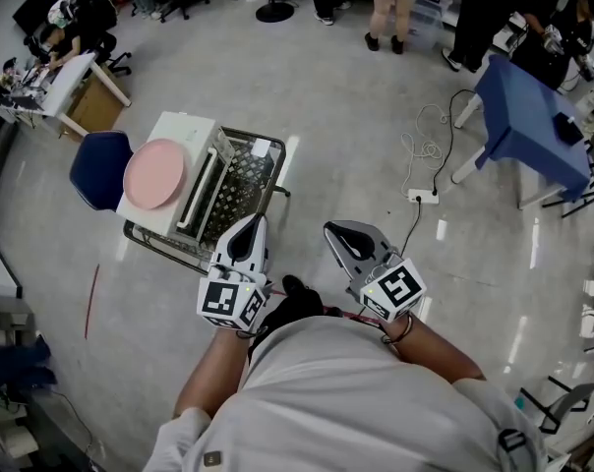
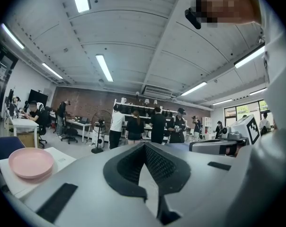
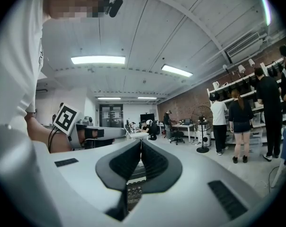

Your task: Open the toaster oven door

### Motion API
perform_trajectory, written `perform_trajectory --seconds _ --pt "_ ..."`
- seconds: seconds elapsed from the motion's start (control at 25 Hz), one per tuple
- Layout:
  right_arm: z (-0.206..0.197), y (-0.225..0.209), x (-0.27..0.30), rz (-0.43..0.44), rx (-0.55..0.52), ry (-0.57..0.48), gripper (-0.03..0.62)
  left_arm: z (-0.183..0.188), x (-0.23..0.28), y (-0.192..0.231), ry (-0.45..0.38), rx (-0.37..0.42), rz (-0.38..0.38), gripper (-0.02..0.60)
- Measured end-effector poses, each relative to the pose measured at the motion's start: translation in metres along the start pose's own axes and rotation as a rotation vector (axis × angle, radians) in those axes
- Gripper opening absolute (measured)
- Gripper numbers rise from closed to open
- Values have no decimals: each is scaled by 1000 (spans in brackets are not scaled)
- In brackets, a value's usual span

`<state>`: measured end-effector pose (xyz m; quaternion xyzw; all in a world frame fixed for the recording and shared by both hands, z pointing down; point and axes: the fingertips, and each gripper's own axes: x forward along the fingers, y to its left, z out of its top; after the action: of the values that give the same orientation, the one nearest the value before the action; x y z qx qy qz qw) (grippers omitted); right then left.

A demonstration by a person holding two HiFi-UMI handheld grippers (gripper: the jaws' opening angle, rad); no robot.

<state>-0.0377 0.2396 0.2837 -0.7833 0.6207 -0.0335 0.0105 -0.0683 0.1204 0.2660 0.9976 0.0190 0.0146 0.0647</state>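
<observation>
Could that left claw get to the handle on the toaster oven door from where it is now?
Probably yes. The left claw, shut and empty, hangs just short of the toaster oven, and nothing shows between it and the door handle. The pink plate sits on top, clear of the door.

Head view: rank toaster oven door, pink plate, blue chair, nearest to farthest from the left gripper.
1. Toaster oven door, just ahead of the left gripper.
2. Pink plate, atop the toaster oven.
3. Blue chair, far left.
</observation>
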Motion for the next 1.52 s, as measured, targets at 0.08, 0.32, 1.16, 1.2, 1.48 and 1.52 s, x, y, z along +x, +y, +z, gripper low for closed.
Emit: perform_trajectory --seconds 0.08,0.32,1.16,1.2,1.48,1.52 --pt "0 -7 17 9 -1 -3 20 1 8 16 -8 5 13 15" --pt "4 -14 93 82 -9 2 20 11 26 83 -19 -10 81 15" --pt "9 18 274 438 -25 26 20 21 2 233 -42 -23 395 17" --pt "7 17 281 467 -27 26 20 19 2 238 -42 -23 421 15" --pt "12 8 347 659 -61 57 20 23 12 278 -39 -34 594 15" --pt "12 7 357 691 -71 63 20 23 13 282 -39 -35 620 17"
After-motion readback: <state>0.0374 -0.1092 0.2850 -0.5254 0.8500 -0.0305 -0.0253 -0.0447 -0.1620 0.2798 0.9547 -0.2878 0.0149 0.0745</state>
